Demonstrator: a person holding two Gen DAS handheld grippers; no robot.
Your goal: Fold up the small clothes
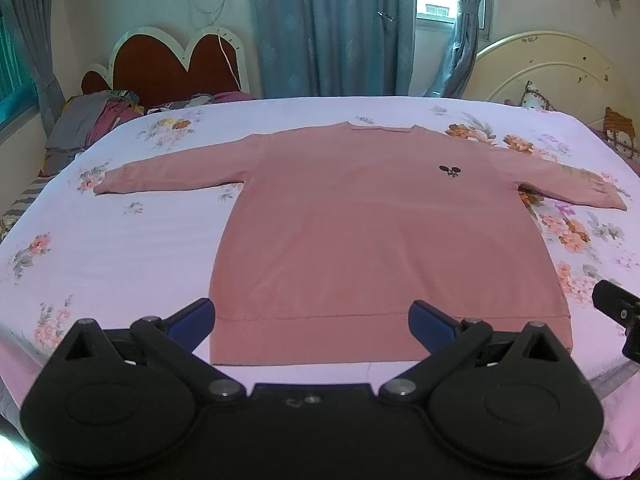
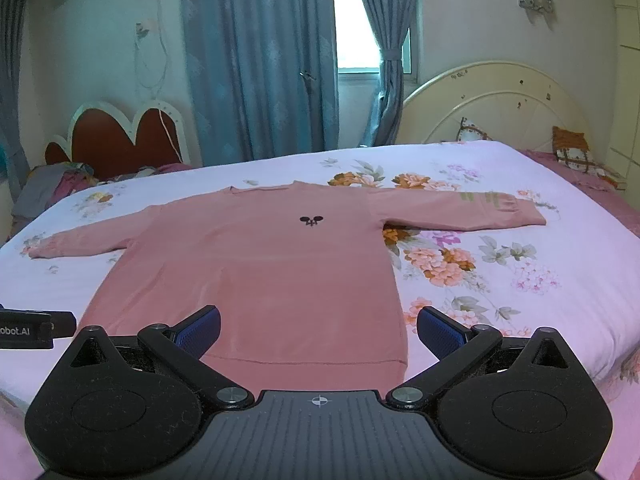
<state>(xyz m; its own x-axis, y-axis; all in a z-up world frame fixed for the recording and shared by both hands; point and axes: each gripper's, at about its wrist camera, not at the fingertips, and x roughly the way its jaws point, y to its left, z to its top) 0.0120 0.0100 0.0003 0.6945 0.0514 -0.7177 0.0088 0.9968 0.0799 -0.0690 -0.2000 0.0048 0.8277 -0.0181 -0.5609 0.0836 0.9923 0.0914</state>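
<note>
Sweater [image 1: 376,232], pink and long-sleeved, lies flat and face-up on the floral bedsheet [image 1: 120,248], sleeves spread left and right, hem nearest. Left gripper [image 1: 312,316] and right gripper [image 2: 318,326] both hover above the hem, tongs wide apart and empty. Pinching only the top layer, I judge, would drag the knit and leave a crooked fold.

floral bedsheet [image 1: 120,248], blue curtains [image 2: 260,60], cream headboard [image 2: 500,100]
</note>
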